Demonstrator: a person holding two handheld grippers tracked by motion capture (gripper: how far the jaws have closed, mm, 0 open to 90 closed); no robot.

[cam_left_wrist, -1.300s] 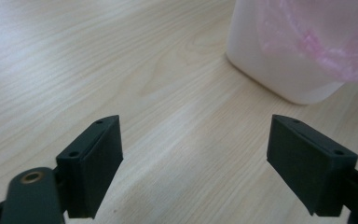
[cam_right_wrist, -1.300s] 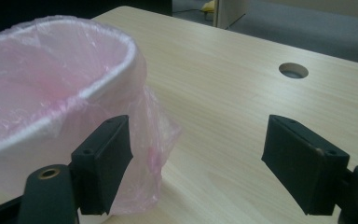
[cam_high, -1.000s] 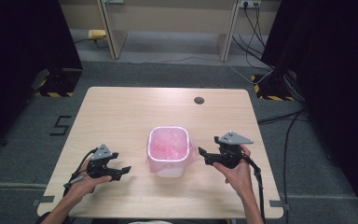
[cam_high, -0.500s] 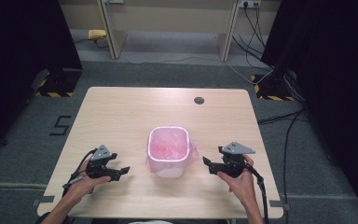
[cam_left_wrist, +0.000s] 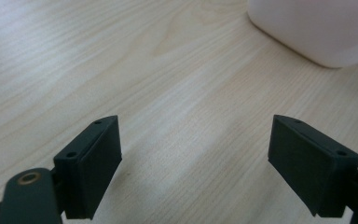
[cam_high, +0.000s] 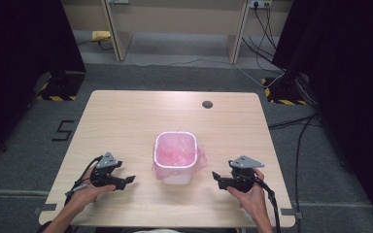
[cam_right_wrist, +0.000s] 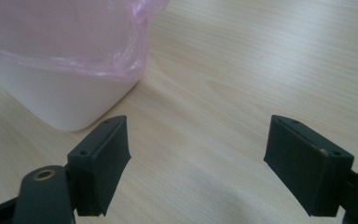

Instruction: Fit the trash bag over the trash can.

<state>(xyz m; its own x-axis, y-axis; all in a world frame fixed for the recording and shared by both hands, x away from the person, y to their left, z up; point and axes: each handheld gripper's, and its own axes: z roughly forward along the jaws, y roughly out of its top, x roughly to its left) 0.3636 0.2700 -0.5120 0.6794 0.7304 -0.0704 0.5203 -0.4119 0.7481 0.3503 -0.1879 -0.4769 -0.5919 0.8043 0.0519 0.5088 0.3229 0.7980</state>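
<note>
Bin (cam_high: 175,164) with pink liner (cam_high: 200,160) found mid-table (cam_high: 126,116), flanked by left gripper (cam_high: 125,181) and right gripper (cam_high: 217,178), both empty with jaws wide apart, set near but clear, presumably to take the liner edges from both sides.

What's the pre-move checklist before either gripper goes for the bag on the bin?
1. Left gripper open, nothing between the jaws: ok.
2. Right gripper open, nothing between the jaws: ok.
3. Small white bin upright on the table, between both grippers: ok.
4. Pink bag liner folded over the rim, loose edge hanging on the right gripper's side: ok.
5. Grippers apart from the bin, not touching: ok.
6. Anything inside the liner: cannot tell.
</note>
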